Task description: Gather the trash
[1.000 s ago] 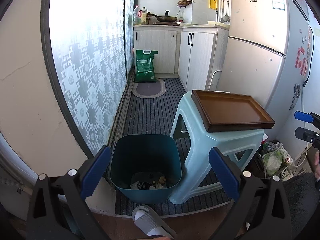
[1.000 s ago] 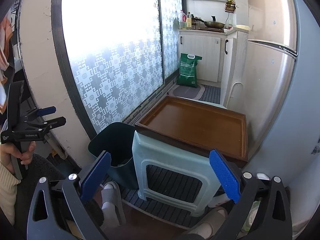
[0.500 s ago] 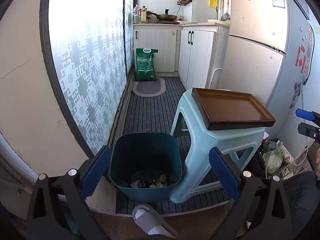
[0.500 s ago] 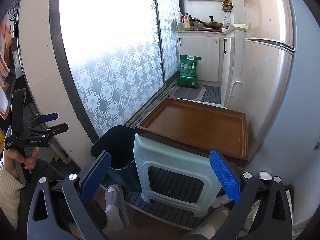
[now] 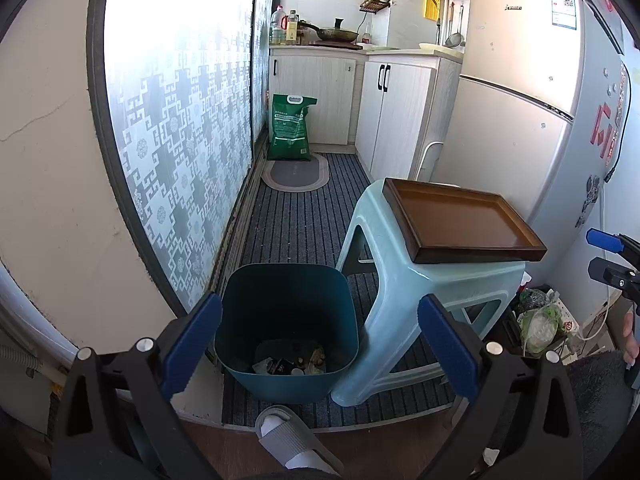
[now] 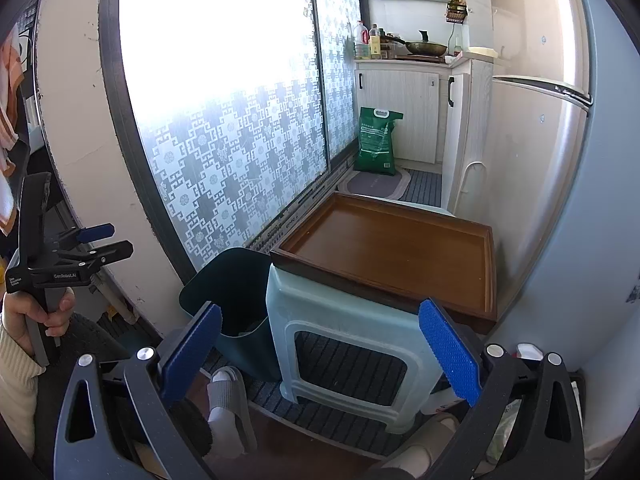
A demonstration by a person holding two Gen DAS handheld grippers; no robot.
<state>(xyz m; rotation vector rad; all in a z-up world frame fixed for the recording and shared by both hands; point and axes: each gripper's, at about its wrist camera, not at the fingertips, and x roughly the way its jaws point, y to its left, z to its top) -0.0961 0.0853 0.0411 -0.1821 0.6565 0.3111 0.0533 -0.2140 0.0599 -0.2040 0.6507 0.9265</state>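
Jaws wide apart and empty on both: left hand-held gripper (image 5: 318, 342) hangs over the teal bin (image 5: 286, 312), right hand-held gripper (image 6: 318, 354) faces the stool (image 6: 352, 340). We see trash (image 5: 290, 362) already lying in the bin bottom; the brown tray (image 6: 390, 248) on the stool looks bare. 2 risks we judge: knocking the overhanging tray off, or bumping the bin against the slippered foot (image 5: 288, 438).

left hand-held gripper (image 6: 102, 242) raised slightly, views barely shifted
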